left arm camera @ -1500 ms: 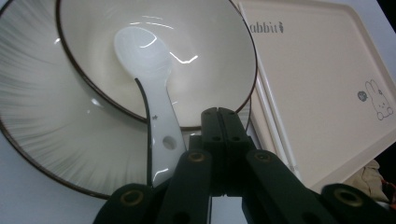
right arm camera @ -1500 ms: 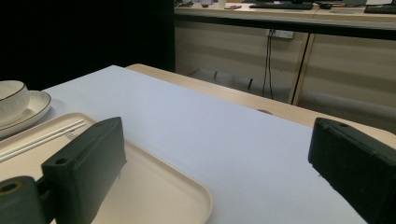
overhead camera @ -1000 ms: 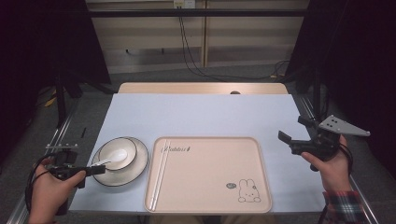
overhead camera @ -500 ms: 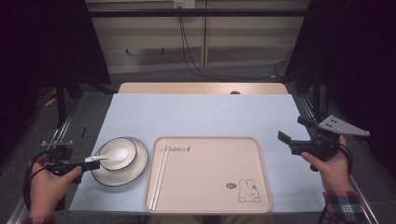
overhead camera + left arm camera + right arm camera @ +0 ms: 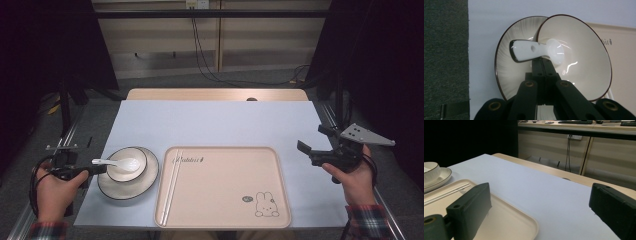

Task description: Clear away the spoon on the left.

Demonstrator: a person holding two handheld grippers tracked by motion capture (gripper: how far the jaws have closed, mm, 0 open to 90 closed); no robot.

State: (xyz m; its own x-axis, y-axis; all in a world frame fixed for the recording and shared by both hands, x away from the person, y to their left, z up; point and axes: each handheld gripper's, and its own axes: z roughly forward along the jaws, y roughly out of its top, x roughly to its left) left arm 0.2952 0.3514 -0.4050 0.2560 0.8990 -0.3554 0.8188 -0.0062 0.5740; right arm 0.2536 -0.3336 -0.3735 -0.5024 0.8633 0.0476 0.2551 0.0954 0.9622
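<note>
A white ceramic spoon (image 5: pixel 117 162) lies with its scoop inside a cream bowl (image 5: pixel 120 174) that sits on a dark-rimmed plate (image 5: pixel 146 185) at the table's front left. My left gripper (image 5: pixel 97 169) is shut on the spoon's handle from the left. In the left gripper view the two jaws are pressed together right under the spoon (image 5: pixel 534 50), which reaches over the plate (image 5: pixel 506 67) into the bowl (image 5: pixel 584 62). My right gripper (image 5: pixel 312 139) is held above the table's right side, open with nothing between its jaws (image 5: pixel 540 195).
A beige tray (image 5: pixel 225 200) with a rabbit drawing lies at the front centre. A pair of white chopsticks (image 5: pixel 172 185) rests along its left edge. The right gripper view has the tray (image 5: pixel 506 220), chopsticks (image 5: pixel 446 192) and bowl (image 5: pixel 430 171) off to its left.
The left gripper has shifted slightly away from the table's front edge, carrying the spoon's handle with it; the scoop stays in the bowl. The right gripper has not moved.
</note>
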